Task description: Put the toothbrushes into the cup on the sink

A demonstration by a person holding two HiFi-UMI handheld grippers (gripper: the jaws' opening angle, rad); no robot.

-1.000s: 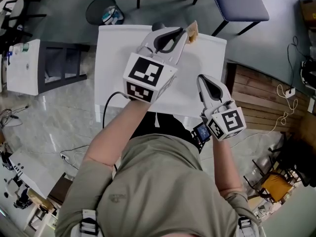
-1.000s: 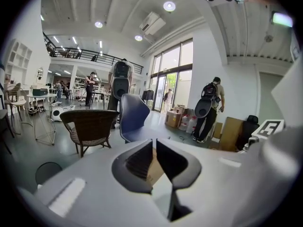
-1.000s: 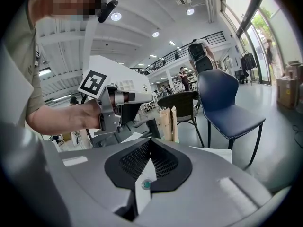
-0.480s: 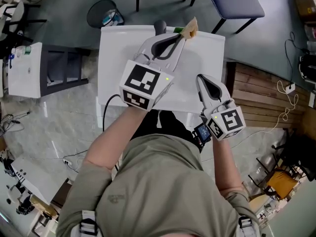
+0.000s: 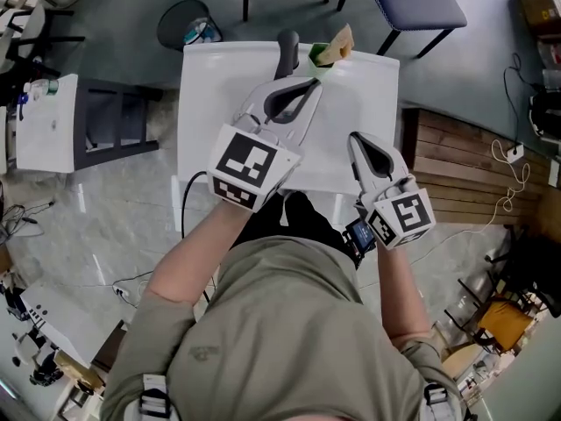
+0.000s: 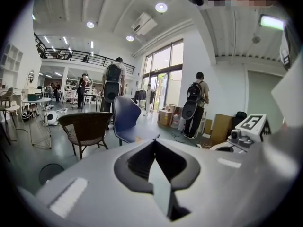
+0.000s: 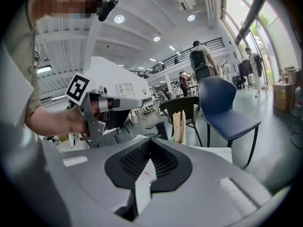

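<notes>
Although both tools are clenched on nothing, the head view shows the tan toothbrushes (image 5: 340,46) apparently standing in the green cup (image 5: 320,53). The cup is at the far edge of the white tabletop (image 5: 202,103), just right of the dark tap (image 5: 286,42). The left tool (image 5: 313,84) is near them and the right tool (image 5: 354,138) hangs nearer the person.

The left gripper view shows the left tool (image 6: 154,140) tips together and empty, with only chairs (image 6: 87,129) beyond.

The right gripper view shows the right tool (image 7: 149,140) equally closed, and the toothbrushes (image 7: 181,124) stand far ahead as upright flat slats. They look light, stiff and slim, so they are best pinched across the flat faces near the top. The cup probably tips easily.
</notes>
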